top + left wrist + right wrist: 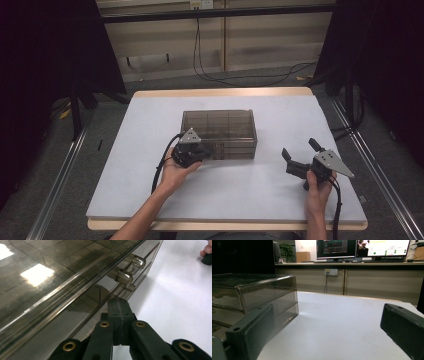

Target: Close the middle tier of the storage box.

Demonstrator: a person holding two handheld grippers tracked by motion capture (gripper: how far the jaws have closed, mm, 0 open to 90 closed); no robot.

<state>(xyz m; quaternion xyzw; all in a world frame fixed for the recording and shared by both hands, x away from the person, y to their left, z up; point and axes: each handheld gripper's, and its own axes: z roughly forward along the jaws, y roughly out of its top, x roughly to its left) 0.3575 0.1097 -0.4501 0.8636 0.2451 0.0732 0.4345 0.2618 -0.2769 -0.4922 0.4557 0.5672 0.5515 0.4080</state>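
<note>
High view first: I've got a smoky see-through drawer box (219, 132) sitting about mid-tabletop, a little toward the far edge, with its drawer fronts facing the near edge. My left gripper (202, 151) is pushed right up against the box's near left corner, the person's left hand (176, 169) wrapped round its body, cable looping off toward the near left. Over to the left gripper view and the two black jaws are pressed flat together, no gap between them, their tip right at the edge of a drawer front; I can't tell whether anything thin is pinched between them. Just past that tip I see round clear knobs (125, 276) lined up along the box's front, one after another. Right gripper (300, 156) sits well apart from the box, toward the near right corner of the tabletop, held low in the right hand (317, 188). Its jaws are spread wide with nothing between them, and in the right gripper view one jaw stands at each side with bare white tabletop (337, 325) between. That same view gives me the box's end wall at the left, three stacked tiers, resting flat on the tabletop.
</note>
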